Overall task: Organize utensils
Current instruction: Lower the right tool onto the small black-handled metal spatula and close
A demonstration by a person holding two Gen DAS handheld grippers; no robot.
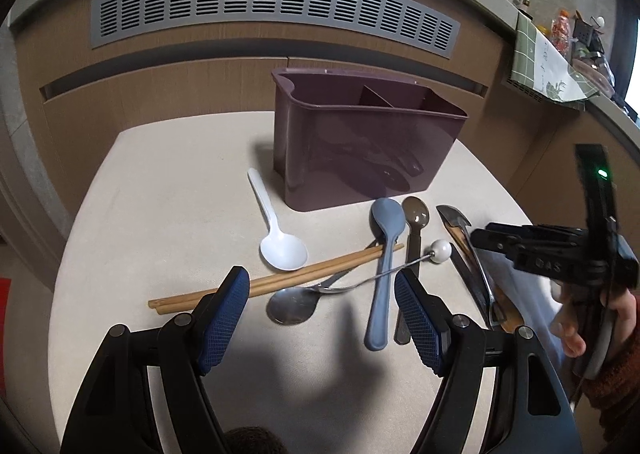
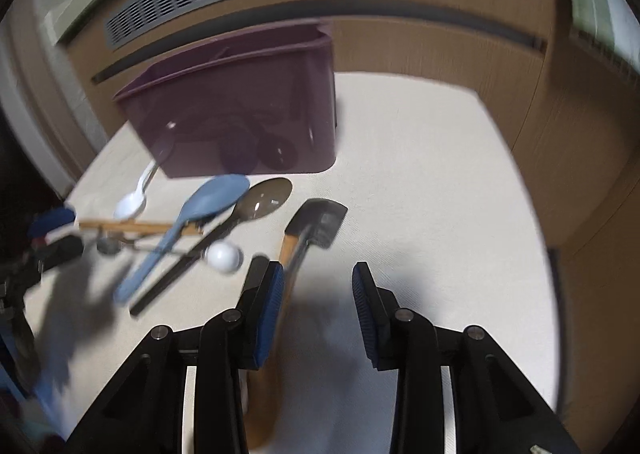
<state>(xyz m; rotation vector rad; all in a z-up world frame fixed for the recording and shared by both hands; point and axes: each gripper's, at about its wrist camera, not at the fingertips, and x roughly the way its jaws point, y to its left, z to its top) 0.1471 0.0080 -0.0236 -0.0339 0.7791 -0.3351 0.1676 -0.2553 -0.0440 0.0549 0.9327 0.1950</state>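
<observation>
A dark purple utensil caddy [image 1: 360, 142] with dividers stands at the back of the beige table [image 1: 160, 214]; it also shows in the right wrist view [image 2: 240, 110]. In front lie a white spoon [image 1: 276, 230], wooden chopsticks [image 1: 280, 278], a metal spoon with a white ball end [image 1: 292, 306], a blue spoon [image 1: 384, 254], a dark spoon [image 1: 414, 214] and a spatula [image 2: 316, 226] with a wooden handle. My left gripper [image 1: 320, 310] is open above the metal spoon. My right gripper [image 2: 318, 294] is open over the spatula's handle.
A wooden cabinet wall with a grey vent grille [image 1: 272, 2] rises behind the table. A shelf with a green tiled cloth and clutter [image 1: 560, 58] is at the far right. The table's right half [image 2: 440, 194] is bare beige surface.
</observation>
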